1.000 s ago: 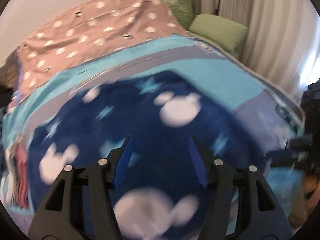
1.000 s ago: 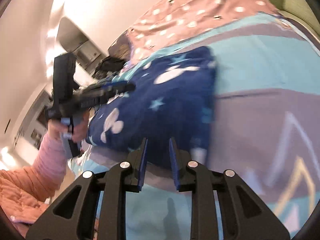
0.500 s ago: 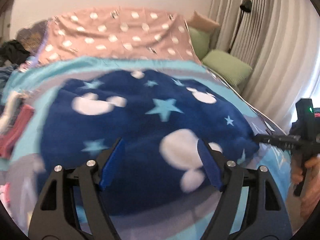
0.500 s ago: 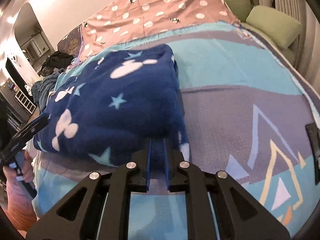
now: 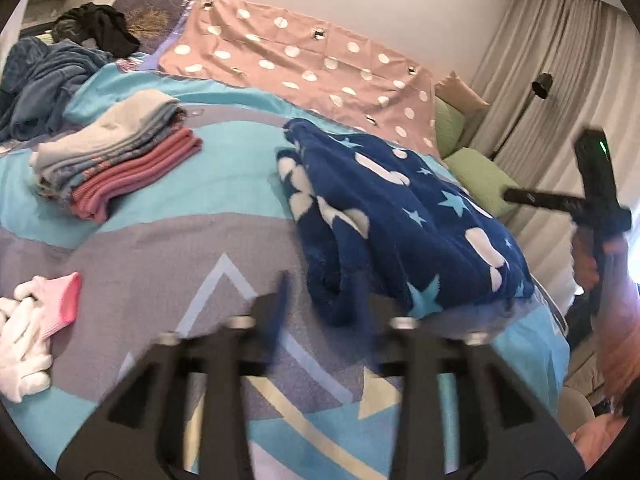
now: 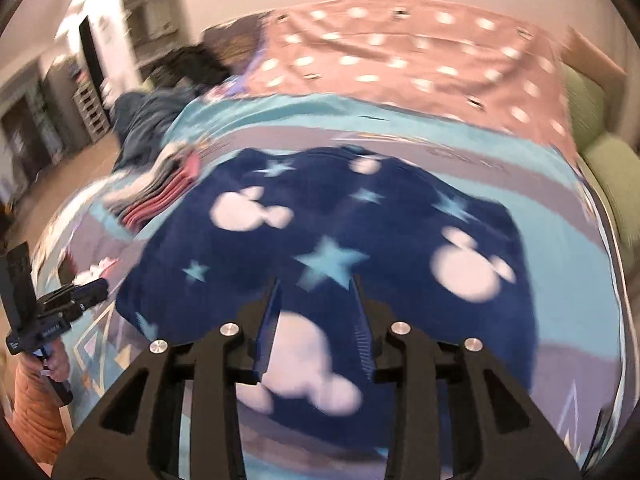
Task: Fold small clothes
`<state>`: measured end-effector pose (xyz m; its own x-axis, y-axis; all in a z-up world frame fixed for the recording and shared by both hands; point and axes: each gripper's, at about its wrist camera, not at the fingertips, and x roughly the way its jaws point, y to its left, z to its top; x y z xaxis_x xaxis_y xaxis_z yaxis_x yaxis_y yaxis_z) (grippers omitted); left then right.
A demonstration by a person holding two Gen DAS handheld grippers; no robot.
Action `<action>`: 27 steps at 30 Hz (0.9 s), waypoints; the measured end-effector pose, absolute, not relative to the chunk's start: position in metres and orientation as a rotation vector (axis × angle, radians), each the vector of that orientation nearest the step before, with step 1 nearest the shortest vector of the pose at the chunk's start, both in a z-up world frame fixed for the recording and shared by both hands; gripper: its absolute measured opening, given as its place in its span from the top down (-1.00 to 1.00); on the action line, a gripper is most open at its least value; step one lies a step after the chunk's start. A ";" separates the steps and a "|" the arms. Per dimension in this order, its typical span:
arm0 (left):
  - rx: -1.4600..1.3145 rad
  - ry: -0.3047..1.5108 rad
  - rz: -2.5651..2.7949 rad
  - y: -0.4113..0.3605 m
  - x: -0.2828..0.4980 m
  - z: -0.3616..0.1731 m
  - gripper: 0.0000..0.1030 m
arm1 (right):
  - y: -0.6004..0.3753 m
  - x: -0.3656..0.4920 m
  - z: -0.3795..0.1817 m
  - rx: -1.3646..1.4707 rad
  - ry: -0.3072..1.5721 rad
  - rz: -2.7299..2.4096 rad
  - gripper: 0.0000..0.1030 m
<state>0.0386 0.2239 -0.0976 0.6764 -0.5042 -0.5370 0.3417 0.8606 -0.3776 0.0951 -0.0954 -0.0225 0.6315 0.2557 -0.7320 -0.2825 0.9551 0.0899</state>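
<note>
A folded navy fleece garment (image 5: 404,216) with white mouse shapes and light blue stars lies on the bed; it also shows in the right wrist view (image 6: 328,248). My left gripper (image 5: 320,300) is open and empty, just left of and in front of the garment's near fold. My right gripper (image 6: 316,312) is open and empty, hovering over the garment's near edge. The right gripper also shows at the far right of the left wrist view (image 5: 592,196), off the bed's side.
A stack of folded pink and grey clothes (image 5: 116,160) sits at the left. A white and pink sock pile (image 5: 32,332) lies at the near left. Dark blue loose clothes (image 5: 44,80) are heaped at the far left. Green pillows (image 5: 480,180) lie beyond the garment.
The right gripper opened, let go of the garment's edge and swung over it. The left gripper stayed open and pulled back to the left, off the garment.
</note>
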 end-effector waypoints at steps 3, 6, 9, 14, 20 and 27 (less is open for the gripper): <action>-0.234 0.672 -0.554 0.214 0.048 -0.101 -0.10 | -0.057 0.118 -0.020 -0.112 0.860 0.345 0.06; -0.225 0.680 -0.602 0.206 0.057 -0.103 -0.09 | -0.021 0.148 -0.018 -0.170 0.893 0.367 0.06; -0.238 0.694 -0.642 0.202 0.067 -0.109 0.13 | 0.011 0.182 -0.018 -0.195 0.920 0.371 0.05; -0.320 0.721 -0.683 0.209 0.075 -0.118 0.36 | 0.062 0.242 -0.035 -0.277 0.967 0.341 0.00; -0.305 0.722 -0.710 0.203 0.075 -0.114 0.08 | 0.110 0.304 -0.056 -0.364 1.035 0.261 -0.14; -0.317 0.700 -0.728 0.219 0.068 -0.111 0.87 | 0.137 0.340 -0.097 -0.457 1.161 0.156 0.83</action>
